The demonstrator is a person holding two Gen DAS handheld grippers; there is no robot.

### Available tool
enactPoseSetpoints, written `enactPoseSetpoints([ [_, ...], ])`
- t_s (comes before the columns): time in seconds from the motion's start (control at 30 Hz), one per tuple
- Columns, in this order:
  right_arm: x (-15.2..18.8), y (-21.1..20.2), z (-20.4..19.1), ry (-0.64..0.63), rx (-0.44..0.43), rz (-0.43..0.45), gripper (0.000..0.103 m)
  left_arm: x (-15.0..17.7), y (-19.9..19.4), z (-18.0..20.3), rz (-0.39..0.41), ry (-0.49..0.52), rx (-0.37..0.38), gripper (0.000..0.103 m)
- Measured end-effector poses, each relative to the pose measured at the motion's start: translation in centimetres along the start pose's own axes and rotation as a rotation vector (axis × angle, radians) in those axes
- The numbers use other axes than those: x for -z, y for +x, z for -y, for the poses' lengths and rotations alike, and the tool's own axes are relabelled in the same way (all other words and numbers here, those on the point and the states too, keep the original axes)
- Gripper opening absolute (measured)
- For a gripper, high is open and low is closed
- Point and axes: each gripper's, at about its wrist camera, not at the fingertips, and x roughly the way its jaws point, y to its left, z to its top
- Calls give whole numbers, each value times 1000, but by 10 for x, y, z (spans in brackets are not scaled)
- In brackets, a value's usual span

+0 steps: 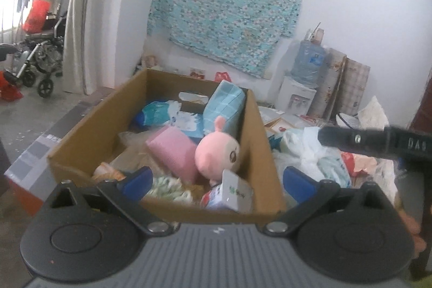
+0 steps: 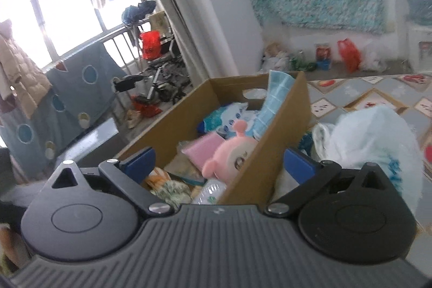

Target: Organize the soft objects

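Note:
A cardboard box (image 1: 121, 109) (image 2: 291, 120) holds a pink plush toy (image 1: 218, 150) (image 2: 232, 155), a pink pack (image 1: 172, 150) (image 2: 202, 145), a light blue checked pack (image 1: 224, 104) (image 2: 275, 96), blue-and-white packs (image 1: 159, 112) and a small white carton (image 1: 237, 193). My left gripper (image 1: 217, 184) stands open just short of the box's near wall, nothing between its blue fingers (image 1: 136, 181). My right gripper (image 2: 218, 166) is open too, straddling the box's right near corner. It holds nothing. A black arm of the right tool (image 1: 378, 143) crosses the left wrist view.
Loose plastic-wrapped soft packs (image 1: 318, 155) (image 2: 372, 142) pile up right of the box on a patterned mat (image 2: 378, 99). A wheelchair (image 1: 43, 53) stands by the curtain at left. A water dispenser (image 1: 302, 88) is at the back wall. Red bags (image 2: 349, 54) lie on the floor.

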Motion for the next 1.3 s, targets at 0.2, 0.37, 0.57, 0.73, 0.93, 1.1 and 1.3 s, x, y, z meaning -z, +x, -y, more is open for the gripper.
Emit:
enactPoseSetpoints([
  [0.2,41,-10,-15,-62,152,-6,102,17,-19,-9,30,-37,-121,103],
  [0.37,62,-10,-28,-77,284,-31,102,26,-23,-7,7,22,-230,103],
  [0.57,81,-12,-57,-172,447,-1,102,28,-22,-10,-32,77,-286,103],
  [0.73,87,-24,-76,-201,490,81,102,28,-20,-23,-51,37,-266,103],
  [0.93,92,-29,-89,-169,478,72,102,32,-24,-29,-55,33,-281,103],
  [1.1,93,-23,-86,-88,441,16,102,34,-24,-24,-49,76,-328,103],
  [1.3,96,-10,-83,-71,440,-31,102,34,-19,-29,-80,76,-327,103],
])
